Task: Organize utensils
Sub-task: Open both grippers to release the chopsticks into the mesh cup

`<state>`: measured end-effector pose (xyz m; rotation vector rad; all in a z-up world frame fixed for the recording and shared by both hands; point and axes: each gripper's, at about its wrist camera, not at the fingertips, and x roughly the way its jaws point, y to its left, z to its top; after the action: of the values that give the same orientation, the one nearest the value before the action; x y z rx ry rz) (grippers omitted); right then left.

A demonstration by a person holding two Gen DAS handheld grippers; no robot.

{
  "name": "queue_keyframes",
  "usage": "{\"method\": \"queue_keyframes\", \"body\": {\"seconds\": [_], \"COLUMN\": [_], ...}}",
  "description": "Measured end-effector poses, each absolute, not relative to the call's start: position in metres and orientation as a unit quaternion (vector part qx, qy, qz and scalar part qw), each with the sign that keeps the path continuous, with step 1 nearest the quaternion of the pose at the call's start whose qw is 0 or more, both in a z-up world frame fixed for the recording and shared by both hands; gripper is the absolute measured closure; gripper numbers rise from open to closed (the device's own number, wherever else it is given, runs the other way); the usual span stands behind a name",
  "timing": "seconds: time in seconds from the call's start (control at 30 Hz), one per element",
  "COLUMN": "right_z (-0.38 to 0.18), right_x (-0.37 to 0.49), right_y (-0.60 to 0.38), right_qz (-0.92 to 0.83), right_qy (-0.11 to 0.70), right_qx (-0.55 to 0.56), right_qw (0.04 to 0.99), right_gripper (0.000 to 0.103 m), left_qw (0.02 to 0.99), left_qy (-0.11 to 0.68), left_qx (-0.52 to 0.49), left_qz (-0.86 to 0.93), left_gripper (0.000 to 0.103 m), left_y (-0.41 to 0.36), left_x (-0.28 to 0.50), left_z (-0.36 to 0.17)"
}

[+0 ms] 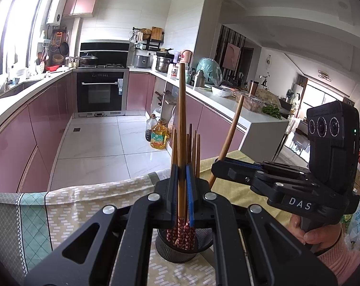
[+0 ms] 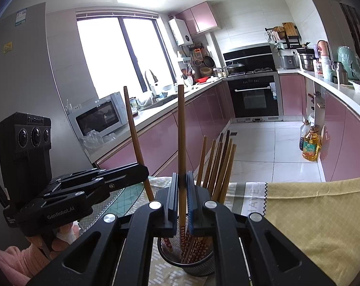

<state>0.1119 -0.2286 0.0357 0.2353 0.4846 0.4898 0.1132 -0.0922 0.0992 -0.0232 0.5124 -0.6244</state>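
A black mesh cup stands on the table and holds several wooden chopsticks with red patterned ends. My left gripper is shut on one chopstick, held upright over the cup. My right gripper is shut on another chopstick, also upright over the cup. In the left wrist view the right gripper comes in from the right with its chopstick tilted. In the right wrist view the left gripper comes in from the left with its chopstick.
The table carries a patterned cloth and a yellow cloth. Beyond the table edge lies the tiled kitchen floor with oil bottles by the pink cabinets. A microwave stands on the left counter.
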Motion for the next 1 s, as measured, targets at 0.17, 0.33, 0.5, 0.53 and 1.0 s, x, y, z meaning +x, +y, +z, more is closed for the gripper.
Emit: {"method": "queue_keyframes", "body": {"seconds": [0.17,0.33,0.5,0.53,1.0], "right_z": [0.021,0.007,0.003,0.002,0.0], "right_x": [0.116,0.121,0.126,0.126,0.115], "right_y": [-0.222,-0.223,-0.225,-0.226,-0.237], "right_qz": [0.241,0.243,0.236,0.234,0.215], "right_qy": [0.264,0.284,0.291,0.292,0.281], "right_qx": [0.111,0.115,0.119,0.119,0.121], "right_qw": [0.927,0.92,0.919,0.919,0.928], "right_gripper": [0.097,0.097,0.096,0.096,0.076], "left_qw": [0.91,0.905,0.902,0.902,0.906], "left_qy": [0.272,0.294,0.31,0.313,0.317], "left_qx": [0.008,0.024,0.025,0.025,0.01], "left_qz": [-0.311,-0.308,-0.3,-0.298,-0.281], "left_gripper": [0.096,0.096,0.095,0.095,0.073], "left_y": [-0.099,-0.104,-0.103,-0.104,-0.088], "left_x": [0.123,0.133,0.146,0.148,0.152], "left_z": [0.089,0.074,0.063,0.061,0.029]}}
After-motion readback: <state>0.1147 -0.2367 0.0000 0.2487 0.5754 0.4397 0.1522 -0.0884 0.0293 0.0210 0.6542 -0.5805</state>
